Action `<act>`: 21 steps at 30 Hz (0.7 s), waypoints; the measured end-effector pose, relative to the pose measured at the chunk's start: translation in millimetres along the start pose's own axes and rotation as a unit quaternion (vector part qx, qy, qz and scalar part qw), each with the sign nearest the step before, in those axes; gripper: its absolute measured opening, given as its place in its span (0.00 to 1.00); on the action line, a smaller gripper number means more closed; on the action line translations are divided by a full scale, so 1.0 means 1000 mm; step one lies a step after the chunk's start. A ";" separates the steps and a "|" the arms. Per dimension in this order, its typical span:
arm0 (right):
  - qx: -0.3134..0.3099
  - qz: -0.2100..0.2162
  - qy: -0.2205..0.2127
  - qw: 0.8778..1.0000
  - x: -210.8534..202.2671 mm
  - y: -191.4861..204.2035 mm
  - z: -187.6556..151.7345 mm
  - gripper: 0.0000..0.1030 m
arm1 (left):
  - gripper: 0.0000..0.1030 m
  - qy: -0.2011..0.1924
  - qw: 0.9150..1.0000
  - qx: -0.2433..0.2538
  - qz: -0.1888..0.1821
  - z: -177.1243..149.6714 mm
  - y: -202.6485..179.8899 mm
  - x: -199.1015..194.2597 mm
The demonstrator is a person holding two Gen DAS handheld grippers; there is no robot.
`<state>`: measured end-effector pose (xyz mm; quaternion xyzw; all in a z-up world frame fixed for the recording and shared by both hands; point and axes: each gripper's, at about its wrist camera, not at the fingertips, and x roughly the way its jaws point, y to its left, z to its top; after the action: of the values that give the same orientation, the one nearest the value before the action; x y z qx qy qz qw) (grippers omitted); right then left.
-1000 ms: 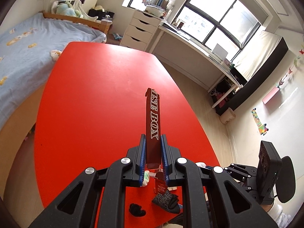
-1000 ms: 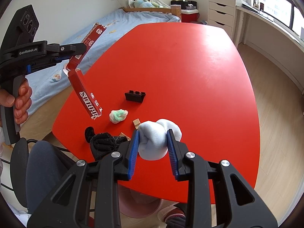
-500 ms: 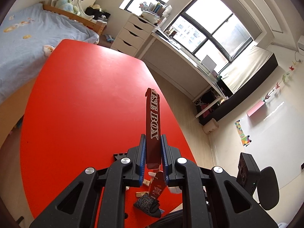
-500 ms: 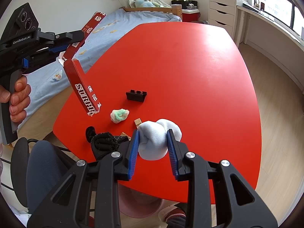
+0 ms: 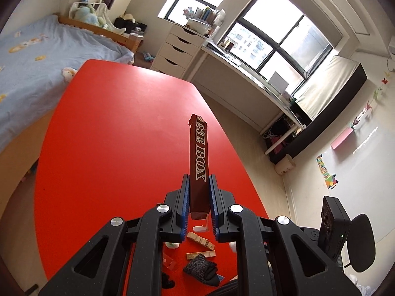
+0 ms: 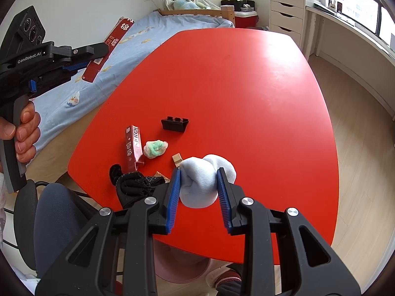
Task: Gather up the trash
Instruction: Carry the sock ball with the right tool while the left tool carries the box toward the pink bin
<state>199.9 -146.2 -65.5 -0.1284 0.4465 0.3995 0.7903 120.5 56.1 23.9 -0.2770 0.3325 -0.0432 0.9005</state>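
We note the left claw clamped on a red box strip, raised above the tabletop. The right claw grips a white sock ball near the tabletop's front edge.

Box strip, between left fingers: glossy printed cardboard.
Sock ball, between right fingers: soft knit cloth (matt).
Table: smooth, slight sheen.
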 end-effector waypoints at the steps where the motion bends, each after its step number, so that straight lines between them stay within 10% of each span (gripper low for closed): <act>1: 0.000 0.001 0.000 1.000 0.000 0.000 0.000 0.29 | 0.15 -0.001 1.000 0.002 0.004 0.001 0.000 0.000; 21: -0.005 0.003 -0.010 1.000 -0.013 0.003 0.001 0.29 | 0.15 0.023 0.994 0.074 0.076 -0.011 -0.010 -0.010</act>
<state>194.7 -150.6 -54.4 -0.1268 0.4376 0.4053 0.7926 107.1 45.1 28.1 -0.1821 0.3691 -0.0051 0.9114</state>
